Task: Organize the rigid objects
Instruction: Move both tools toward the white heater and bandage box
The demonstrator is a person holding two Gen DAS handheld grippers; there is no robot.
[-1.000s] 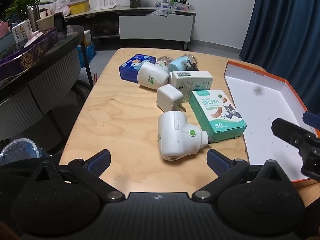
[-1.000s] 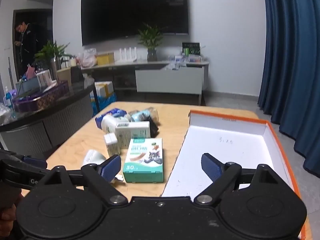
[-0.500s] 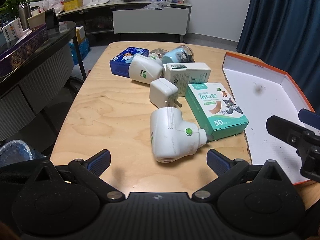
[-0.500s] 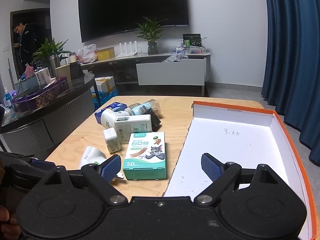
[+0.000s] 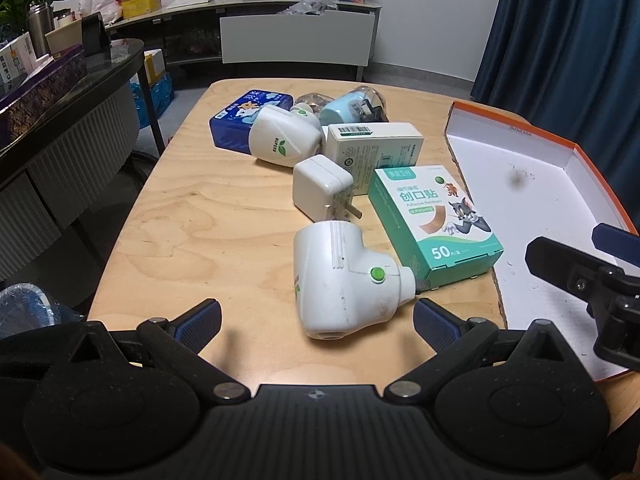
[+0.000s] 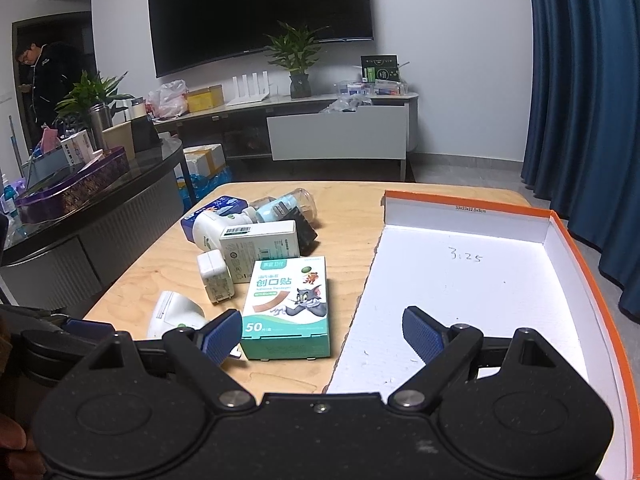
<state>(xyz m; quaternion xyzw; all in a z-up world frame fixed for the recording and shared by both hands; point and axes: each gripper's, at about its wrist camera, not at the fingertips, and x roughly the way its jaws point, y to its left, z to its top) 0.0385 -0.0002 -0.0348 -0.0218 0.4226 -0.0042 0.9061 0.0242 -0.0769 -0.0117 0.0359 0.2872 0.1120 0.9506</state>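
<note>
- Left wrist view: the left gripper [image 5: 316,316] hangs wide open and empty over the near edge of the wooden table [image 5: 208,224], its jaws either side of a white plug-in vaporizer with a green button [image 5: 340,280], not touching it.
- Just beyond lie a green bandage box [image 5: 434,222], a white charger [image 5: 320,190] and a white carton [image 5: 374,150].
- Right wrist view: the right gripper [image 6: 326,334] is also wide open and empty, above the near left edge of the orange-rimmed white box [image 6: 480,280].

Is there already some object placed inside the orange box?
No, the orange box shows only its bare white floor with handwritten numbers, and every item, like the green bandage box, lies on the table.
</note>
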